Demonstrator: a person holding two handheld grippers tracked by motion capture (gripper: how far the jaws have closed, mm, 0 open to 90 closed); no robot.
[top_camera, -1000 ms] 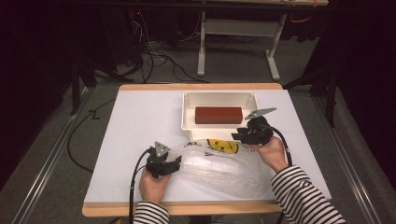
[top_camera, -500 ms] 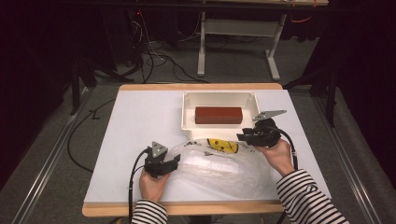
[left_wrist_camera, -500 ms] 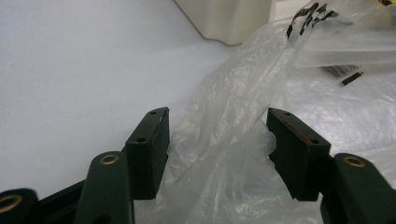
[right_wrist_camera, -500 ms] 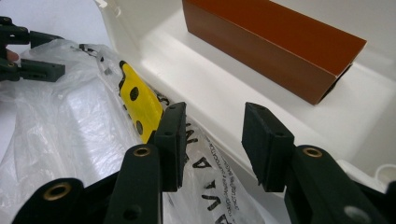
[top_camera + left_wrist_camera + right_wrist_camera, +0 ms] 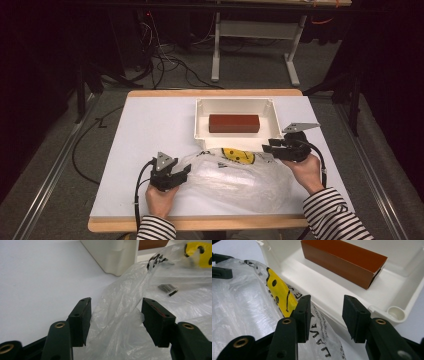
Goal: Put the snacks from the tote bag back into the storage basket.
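Note:
A clear plastic bag (image 5: 235, 180) with a yellow smiley print (image 5: 238, 156) lies on the white table in front of a white tray (image 5: 200, 120). Inside the tray lies a red-brown box (image 5: 234, 123). My left gripper (image 5: 187, 171) is at the bag's left end. In the left gripper view it (image 5: 115, 320) stands open, with a fold of the bag (image 5: 175, 305) rising between the jaws, unclamped. My right gripper (image 5: 266, 147) is at the bag's right top corner. It (image 5: 325, 315) is open over the bag's printed edge (image 5: 282, 295) and the tray's near rim (image 5: 397, 312), with the box (image 5: 342, 260) beyond.
The table's wooden front edge (image 5: 215, 222) runs close to both hands. Bare white tabletop (image 5: 150, 125) lies left of the tray. A cable (image 5: 137, 190) trails from the left gripper. Beyond the table are floor cables and a desk frame (image 5: 250, 45).
My right gripper has drifted to the right and slightly toward the person, away from the tray's front corner. The left gripper and the bag have stayed put.

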